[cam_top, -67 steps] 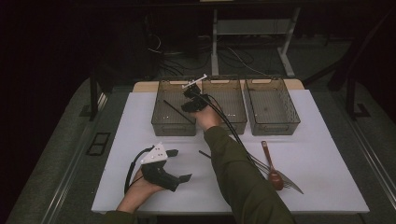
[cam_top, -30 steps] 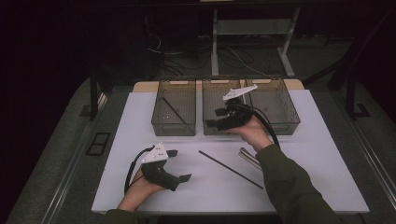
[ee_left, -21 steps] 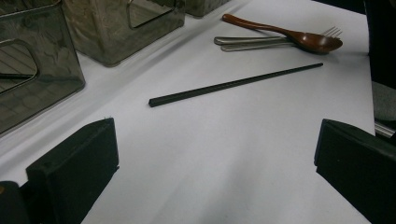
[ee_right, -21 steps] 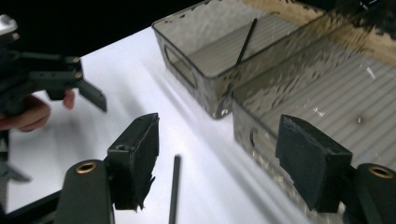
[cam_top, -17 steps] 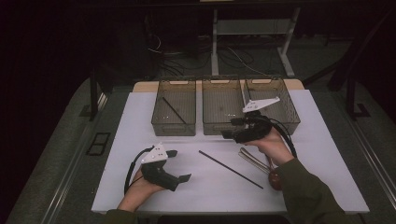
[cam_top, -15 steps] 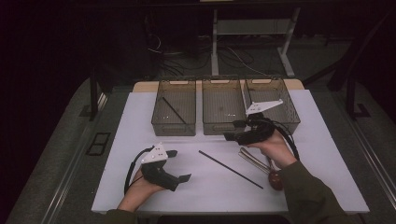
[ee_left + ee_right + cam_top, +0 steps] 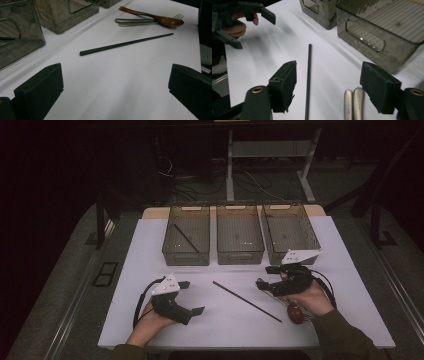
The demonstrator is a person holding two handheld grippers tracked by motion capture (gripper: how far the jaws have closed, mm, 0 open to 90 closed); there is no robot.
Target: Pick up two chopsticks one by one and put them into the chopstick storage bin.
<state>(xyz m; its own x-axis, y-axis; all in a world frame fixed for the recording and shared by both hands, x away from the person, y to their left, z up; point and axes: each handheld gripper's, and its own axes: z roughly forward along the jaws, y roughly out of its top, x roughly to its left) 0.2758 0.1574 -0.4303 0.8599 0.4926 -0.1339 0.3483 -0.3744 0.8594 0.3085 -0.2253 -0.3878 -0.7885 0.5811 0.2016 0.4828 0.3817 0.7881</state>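
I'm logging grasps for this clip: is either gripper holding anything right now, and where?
Nothing is held: the right gripper stands open above the black chopstick, and the left gripper is open over bare table.

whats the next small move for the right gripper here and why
Probably ease the right gripper down and a little toward the black chopstick, then close. Its jaws have just been opening and nothing is held; the chopstick lies flat on the white table between them, nearer one pad, with two metal handles beside it. One chopstick already lies in the left bin.
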